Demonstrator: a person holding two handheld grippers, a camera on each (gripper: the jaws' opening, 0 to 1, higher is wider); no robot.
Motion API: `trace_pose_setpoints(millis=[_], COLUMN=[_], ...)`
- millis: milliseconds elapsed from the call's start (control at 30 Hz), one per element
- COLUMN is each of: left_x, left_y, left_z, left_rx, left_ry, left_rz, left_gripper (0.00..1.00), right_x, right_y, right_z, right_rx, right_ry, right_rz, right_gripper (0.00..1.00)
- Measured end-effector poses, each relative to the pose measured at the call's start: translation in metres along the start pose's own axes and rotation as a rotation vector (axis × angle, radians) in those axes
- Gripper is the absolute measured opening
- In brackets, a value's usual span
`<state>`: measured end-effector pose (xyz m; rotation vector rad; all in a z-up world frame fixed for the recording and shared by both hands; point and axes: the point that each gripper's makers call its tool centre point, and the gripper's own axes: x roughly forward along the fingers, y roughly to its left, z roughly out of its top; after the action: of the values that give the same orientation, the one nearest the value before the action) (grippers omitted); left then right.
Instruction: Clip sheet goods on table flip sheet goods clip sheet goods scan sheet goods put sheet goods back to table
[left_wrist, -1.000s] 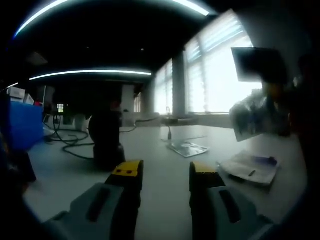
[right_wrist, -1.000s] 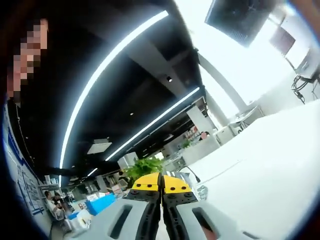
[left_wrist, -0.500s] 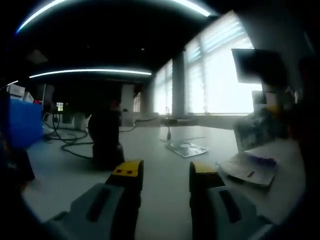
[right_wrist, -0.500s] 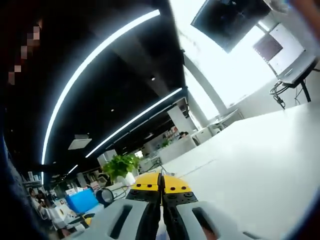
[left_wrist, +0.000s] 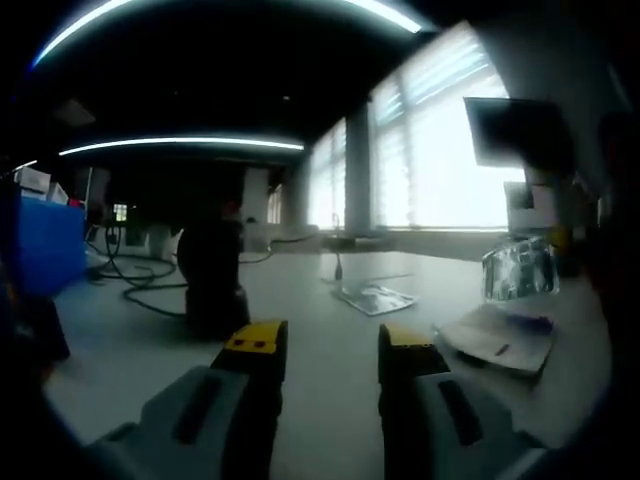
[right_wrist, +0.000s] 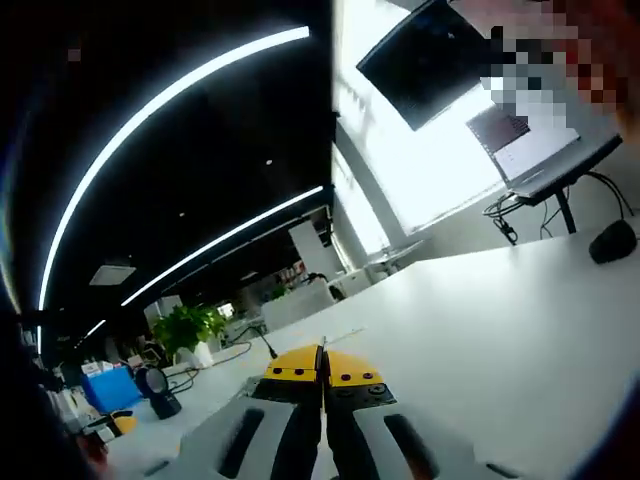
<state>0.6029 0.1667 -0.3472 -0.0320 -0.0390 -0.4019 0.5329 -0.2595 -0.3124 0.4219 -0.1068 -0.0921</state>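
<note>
the left gripper view shows a clear crinkled plastic sheet packet (left_wrist: 518, 270) held up at the right above a flat white sheet packet (left_wrist: 500, 336) lying on the white table (left_wrist: 320, 330). the left gripper (left_wrist: 325, 345) hovers with jaws spread wide, holding nothing. in the right gripper view the right gripper (right_wrist: 323, 366) has its yellow tips pressed together; whether they pinch the packet, i cannot tell.

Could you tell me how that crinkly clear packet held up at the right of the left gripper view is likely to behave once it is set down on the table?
The clear packet looks like thin glossy film, so probably light and floppy; it hangs creased rather than flat. Its shiny surface suggests that it may slide on the smooth white table. It will likely slump onto the flat packet beneath it rather than stand.
</note>
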Motion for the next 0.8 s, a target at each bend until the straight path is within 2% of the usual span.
trace_pose_setpoints(millis=[67,100,133,233,300,367,433,467,533,800], left_x=[0.0,0.0,0.0,0.0,0.0,0.0,0.0,0.0,0.0,0.0], left_y=[0.002,0.001,0.0,-0.003,-0.004,-0.004,-0.004,-0.004,-0.004,-0.004], left_z=[0.001,0.001,0.001,0.0,0.0,0.0,0.0,0.0,0.0,0.001], left_rx=[-0.014,-0.014,-0.011,0.006,0.012,0.013,0.01,0.009,0.01,0.01], left_ry=[-0.005,-0.005,-0.003,0.002,0.002,0.002,0.0,0.0,0.0,-0.003], left_rz=[0.005,0.005,0.003,-0.005,-0.007,-0.007,-0.007,-0.007,-0.01,-0.014], left_gripper=[0.29,0.29,0.29,0.29,0.29,0.29,0.29,0.29,0.29,0.28], right_x=[-0.002,-0.003,-0.004,-0.007,-0.008,-0.009,-0.01,-0.01,-0.011,-0.02], right_y=[-0.01,-0.015,-0.017,-0.028,-0.031,-0.034,-0.036,-0.038,-0.041,-0.044], right_z=[-0.005,-0.006,-0.008,-0.013,-0.016,-0.019,-0.021,-0.022,-0.025,-0.039], right_rx=[-0.016,-0.057,-0.05,-0.11,-0.139,-0.212,-0.222,-0.261,-0.287,-0.479], right_ry=[0.01,0.013,0.013,0.023,0.028,0.035,0.029,0.038,0.041,0.097], right_rz=[-0.034,-0.05,-0.058,-0.103,-0.116,-0.13,-0.138,-0.148,-0.157,-0.185], right_gripper=[0.0,0.0,0.0,0.0,0.0,0.0,0.0,0.0,0.0,0.0])
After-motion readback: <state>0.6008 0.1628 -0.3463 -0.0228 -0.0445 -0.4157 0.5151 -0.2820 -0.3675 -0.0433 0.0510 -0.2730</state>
